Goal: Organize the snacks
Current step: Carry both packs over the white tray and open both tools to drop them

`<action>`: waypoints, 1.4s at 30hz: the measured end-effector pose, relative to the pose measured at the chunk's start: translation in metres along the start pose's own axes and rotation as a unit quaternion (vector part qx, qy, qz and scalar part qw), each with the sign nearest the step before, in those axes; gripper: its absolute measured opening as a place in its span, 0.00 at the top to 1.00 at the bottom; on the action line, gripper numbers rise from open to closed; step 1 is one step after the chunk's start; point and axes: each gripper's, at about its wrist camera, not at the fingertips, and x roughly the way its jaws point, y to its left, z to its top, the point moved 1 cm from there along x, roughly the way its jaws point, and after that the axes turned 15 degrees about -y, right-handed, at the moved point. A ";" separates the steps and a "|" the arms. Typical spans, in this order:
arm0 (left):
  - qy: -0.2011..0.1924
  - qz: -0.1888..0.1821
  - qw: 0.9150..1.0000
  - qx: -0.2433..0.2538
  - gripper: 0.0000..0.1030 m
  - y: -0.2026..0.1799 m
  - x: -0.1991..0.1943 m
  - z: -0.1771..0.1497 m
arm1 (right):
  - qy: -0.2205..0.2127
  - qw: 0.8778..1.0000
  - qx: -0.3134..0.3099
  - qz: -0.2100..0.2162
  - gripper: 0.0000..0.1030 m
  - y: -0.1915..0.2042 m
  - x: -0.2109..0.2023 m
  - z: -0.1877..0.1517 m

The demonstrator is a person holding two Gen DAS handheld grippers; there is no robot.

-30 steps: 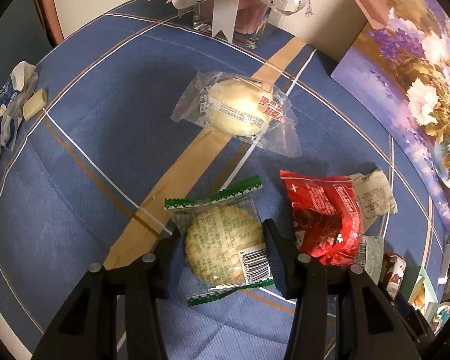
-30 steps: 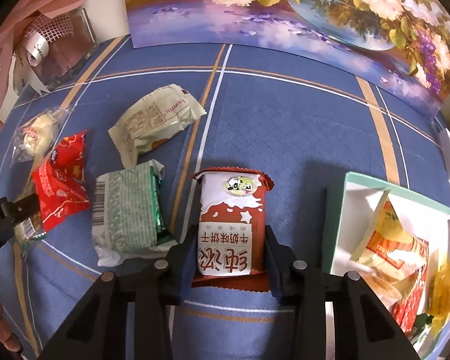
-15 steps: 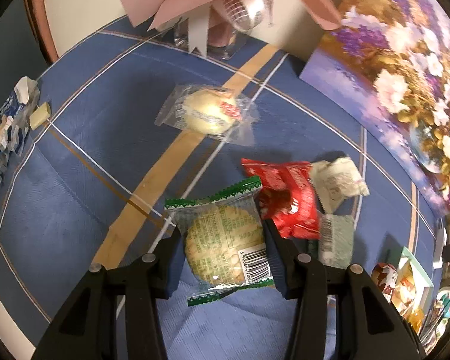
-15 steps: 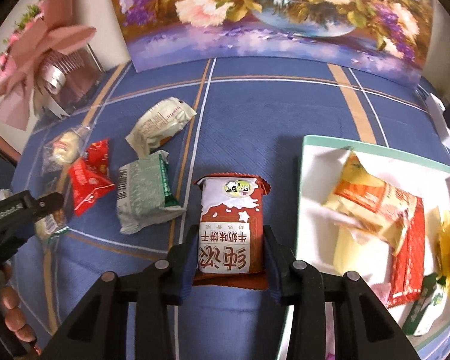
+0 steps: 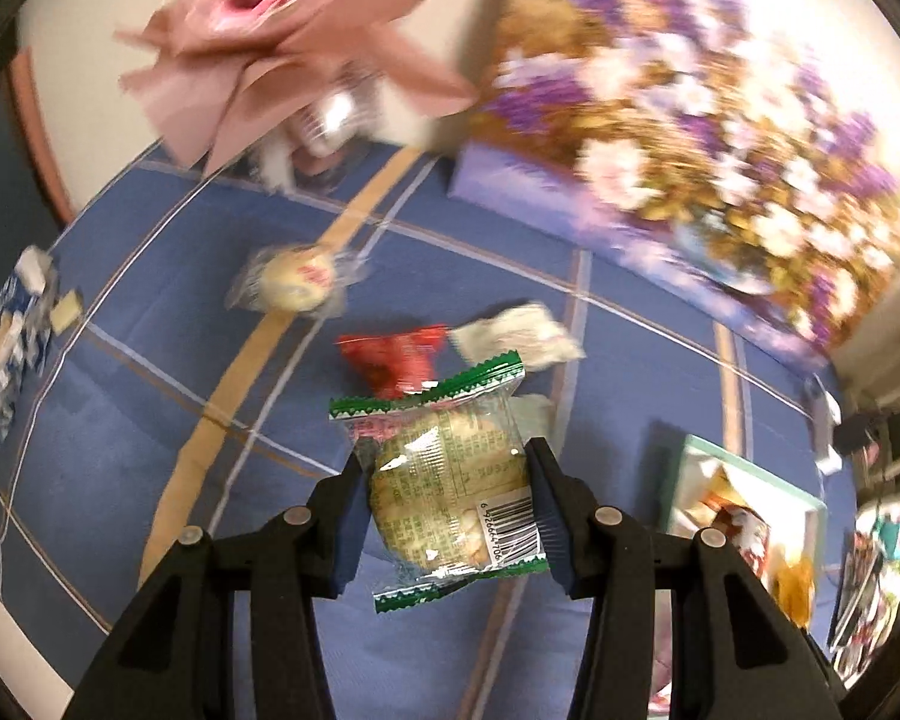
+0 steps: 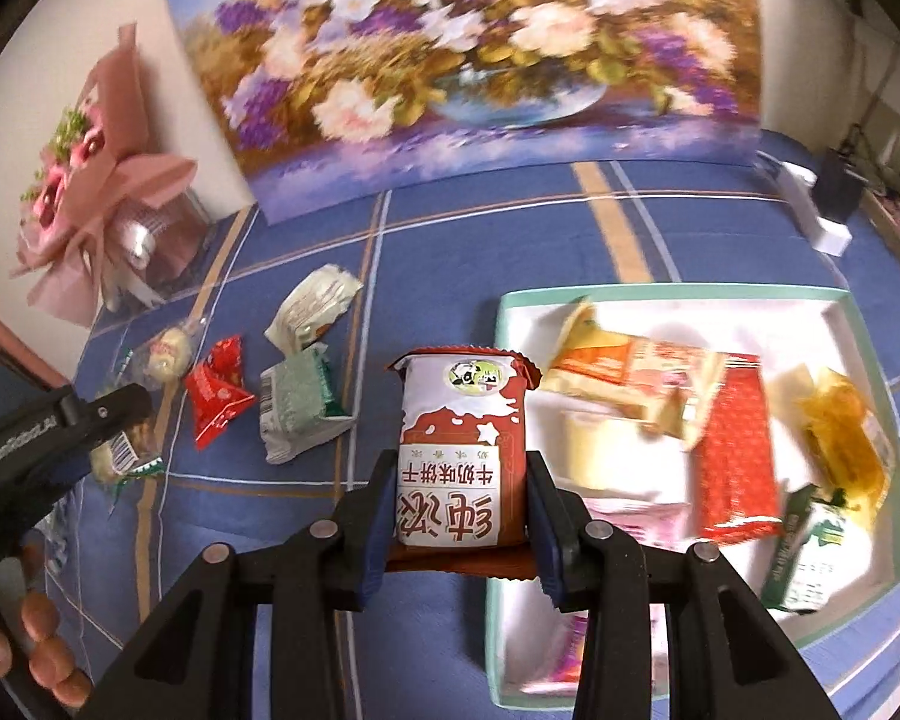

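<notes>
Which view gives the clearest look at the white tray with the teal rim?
The right wrist view: the tray fills the right half, its rim and the snacks inside visible. The left wrist view shows only a small, blurred corner of it at the right edge.

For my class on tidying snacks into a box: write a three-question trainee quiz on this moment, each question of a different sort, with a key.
1. True or false: the left gripper is shut on the green-edged cracker packet.
2. What does the right gripper hold? A) yellow candy B) red and white biscuit packet C) nothing
3. Fill in: the loose red wrapper lies on the ____ tablecloth, outside the white box.

Key: 1 true; 2 B; 3 blue.
</notes>
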 end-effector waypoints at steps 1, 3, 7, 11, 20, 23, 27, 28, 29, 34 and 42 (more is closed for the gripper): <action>-0.002 -0.006 1.000 0.005 0.51 -0.007 0.000 -0.001 | -0.002 1.000 0.004 -0.003 0.59 -0.004 -0.003 0.001; -0.006 -0.028 0.999 0.021 0.51 -0.028 -0.009 -0.005 | -0.006 1.000 0.016 -0.010 0.59 -0.015 -0.009 0.002; -0.012 -0.054 0.997 0.061 0.51 -0.067 -0.022 -0.014 | -0.015 0.999 0.042 -0.031 0.59 -0.042 -0.023 0.006; -0.010 -0.074 0.993 0.094 0.51 -0.096 -0.029 -0.026 | -0.026 0.995 0.073 -0.057 0.59 -0.076 -0.034 0.012; 0.022 -0.104 0.984 0.142 0.51 -0.148 -0.023 -0.053 | -0.026 0.987 0.115 -0.105 0.59 -0.139 -0.040 0.016; 0.034 -0.109 0.980 0.162 0.51 -0.164 -0.020 -0.067 | -0.025 0.986 0.125 -0.107 0.59 -0.153 -0.039 0.017; 0.046 -0.114 0.974 0.189 0.51 -0.185 -0.016 -0.084 | -0.026 0.986 0.128 -0.107 0.59 -0.164 -0.038 0.018; 0.048 -0.115 0.974 0.192 0.51 -0.187 -0.015 -0.086 | -0.023 0.986 0.130 -0.106 0.59 -0.167 -0.036 0.018; 0.050 -0.116 0.973 0.194 0.51 -0.190 -0.014 -0.089 | -0.020 0.985 0.134 -0.104 0.59 -0.170 -0.035 0.017; 0.062 -0.122 0.969 0.204 0.51 -0.202 -0.006 -0.098 | -0.007 0.983 0.151 -0.106 0.59 -0.182 -0.031 0.013; 0.086 -0.129 0.968 0.196 0.51 -0.209 0.017 -0.110 | 0.012 0.979 0.172 -0.109 0.59 -0.191 -0.026 0.007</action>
